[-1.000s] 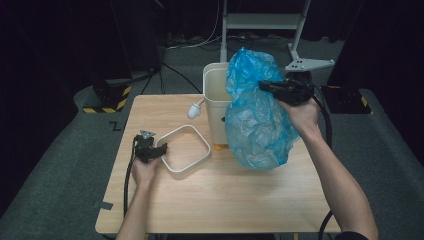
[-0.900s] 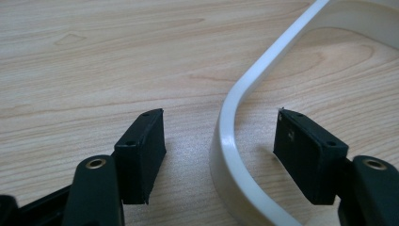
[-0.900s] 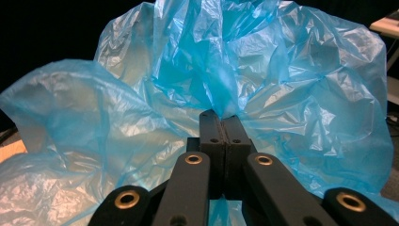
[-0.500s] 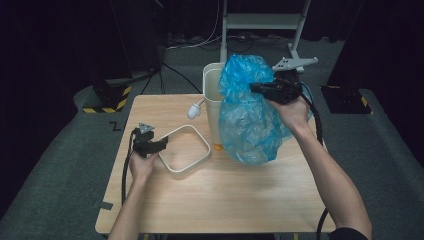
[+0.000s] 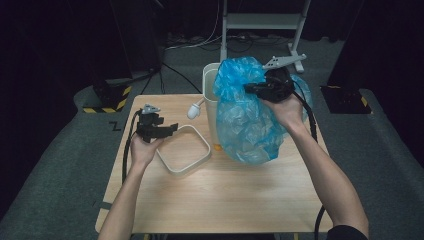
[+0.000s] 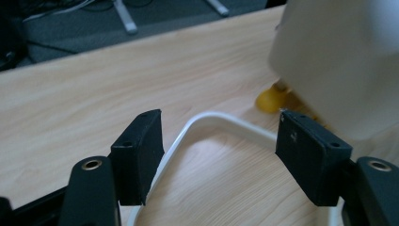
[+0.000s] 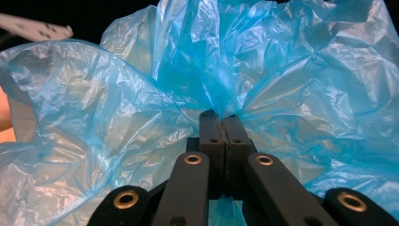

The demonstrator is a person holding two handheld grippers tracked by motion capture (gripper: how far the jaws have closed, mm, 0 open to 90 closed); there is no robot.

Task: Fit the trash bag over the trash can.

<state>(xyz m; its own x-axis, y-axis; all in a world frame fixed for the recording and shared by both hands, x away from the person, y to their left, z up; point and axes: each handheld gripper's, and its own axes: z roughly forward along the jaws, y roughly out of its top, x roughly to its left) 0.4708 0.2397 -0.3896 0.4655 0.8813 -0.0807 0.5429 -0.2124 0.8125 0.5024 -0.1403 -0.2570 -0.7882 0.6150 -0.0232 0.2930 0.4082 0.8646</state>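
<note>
A crumpled blue plastic bag [image 5: 245, 125] hangs beside and partly over a tall white bin [image 5: 210, 85] at the back of the wooden table. My right gripper [image 5: 250, 89] is shut on a bunched fold near the bag's top; in the right gripper view the jaws [image 7: 221, 115] pinch the blue film [image 7: 141, 94]. A white rounded-square ring [image 5: 185, 150] lies flat on the table left of the bin. My left gripper [image 5: 170, 127] hovers open above the ring's left side. The ring's rim [image 6: 221, 120] runs below the open jaws, untouched.
A small white knob-like object [image 5: 194, 110] lies by the bin's left side. An orange-yellow piece [image 6: 270, 100] sits at the bin's [image 6: 339, 61] foot. A metal stand [image 5: 260, 22] and cables stand on the floor behind the table [image 5: 225, 200].
My left gripper has risen off the ring's left edge. My right gripper has carried the bag left, toward the bin's mouth.
</note>
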